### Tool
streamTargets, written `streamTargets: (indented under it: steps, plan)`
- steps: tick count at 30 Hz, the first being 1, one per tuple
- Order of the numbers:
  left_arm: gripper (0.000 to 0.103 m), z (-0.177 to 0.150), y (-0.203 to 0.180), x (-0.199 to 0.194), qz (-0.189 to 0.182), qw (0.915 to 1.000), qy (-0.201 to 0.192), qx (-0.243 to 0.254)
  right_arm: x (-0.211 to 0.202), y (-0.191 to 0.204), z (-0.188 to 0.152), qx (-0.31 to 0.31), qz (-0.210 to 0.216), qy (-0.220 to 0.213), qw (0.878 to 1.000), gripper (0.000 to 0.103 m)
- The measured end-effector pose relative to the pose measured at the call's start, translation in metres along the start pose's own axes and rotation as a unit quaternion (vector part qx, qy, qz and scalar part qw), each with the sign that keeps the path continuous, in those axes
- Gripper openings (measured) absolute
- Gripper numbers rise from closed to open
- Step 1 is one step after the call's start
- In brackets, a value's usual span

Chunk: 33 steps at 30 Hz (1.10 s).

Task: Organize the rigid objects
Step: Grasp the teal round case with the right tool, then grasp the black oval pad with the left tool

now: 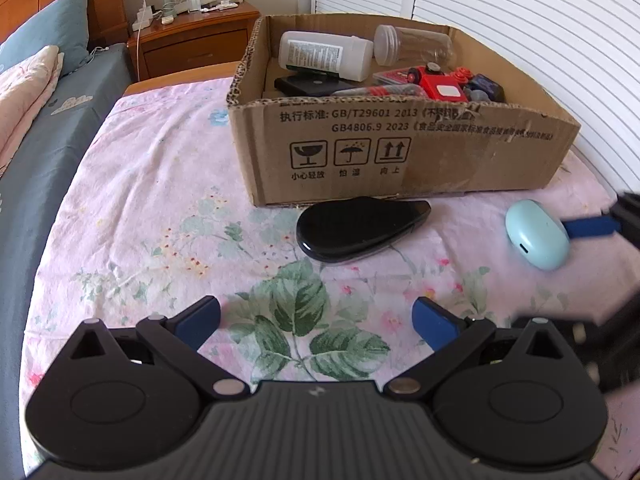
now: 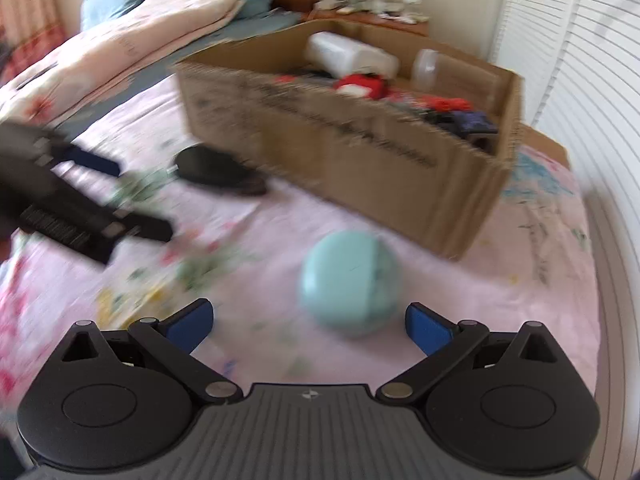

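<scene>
With pale blue rounded plastic case (image 2: 349, 282) ahead of spread right gripper (image 2: 309, 326), centre it, pinch sides squarely, lift to open cardboard box (image 2: 360, 148); left gripper (image 1: 318, 322) spread, empty.

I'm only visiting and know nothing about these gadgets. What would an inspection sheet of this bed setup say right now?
Surface: bed sheet, pink floral, carrying everything.
Job's things: cardboard box, open-topped, already holding a white bottle, a clear jar and a red toy; black oval case on the sheet just in front of the box; mint earbud case on the sheet, apart from the box.
Clutter: nothing seen loose beyond these.
Grippers: left gripper open, empty; right gripper open, mint case just ahead of it.
Cables: white cord at the nightstand.
Surroundings: pillows, white louvred doors.
</scene>
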<state>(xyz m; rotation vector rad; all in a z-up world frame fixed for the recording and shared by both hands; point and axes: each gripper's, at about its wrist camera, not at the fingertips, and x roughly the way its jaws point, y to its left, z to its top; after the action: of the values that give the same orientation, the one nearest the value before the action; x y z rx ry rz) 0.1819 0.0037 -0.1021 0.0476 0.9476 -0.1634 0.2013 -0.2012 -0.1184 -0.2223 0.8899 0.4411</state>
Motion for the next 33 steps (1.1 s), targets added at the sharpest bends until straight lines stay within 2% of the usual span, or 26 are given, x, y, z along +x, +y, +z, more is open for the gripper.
streamTargets:
  steps: [2, 5, 7, 10, 18, 23, 29, 33]
  plan:
    - [0.101, 0.000, 0.000, 0.000, 0.001, 1.0000, 0.001, 0.001, 0.004, -0.009, 0.004, 0.017, -0.008, -0.008, 1.000, 0.103]
    - [0.101, 0.000, -0.001, 0.000, 0.001, 1.0000, 0.002, 0.003, 0.006, -0.015, 0.008, 0.037, -0.028, -0.024, 0.999, 0.093]
    - [0.101, 0.000, -0.002, -0.001, 0.002, 1.0000, 0.003, 0.005, 0.005, -0.012, 0.009, 0.035, -0.033, -0.029, 0.998, 0.074]
    - [0.101, 0.001, -0.004, -0.001, -0.002, 1.0000, 0.007, 0.007, -0.001, -0.007, 0.006, 0.031, -0.036, -0.033, 0.998, 0.059]
    - [0.099, 0.011, -0.013, 0.004, -0.027, 0.9996, 0.002, -0.012, -0.015, 0.007, -0.012, 0.067, -0.086, -0.047, 0.993, 0.058]
    - [0.099, 0.019, -0.031, 0.010, -0.039, 0.9992, -0.003, -0.012, -0.021, 0.011, -0.026, 0.099, -0.095, -0.065, 0.988, 0.058]
    - [0.099, 0.026, -0.049, 0.024, 0.016, 0.9995, -0.023, -0.016, -0.026, 0.013, -0.034, 0.100, -0.101, -0.074, 0.987, 0.058]
    - [0.099, 0.031, -0.050, 0.029, 0.027, 0.9987, -0.031, -0.031, -0.026, 0.013, -0.036, 0.097, -0.100, -0.079, 0.987, 0.058]
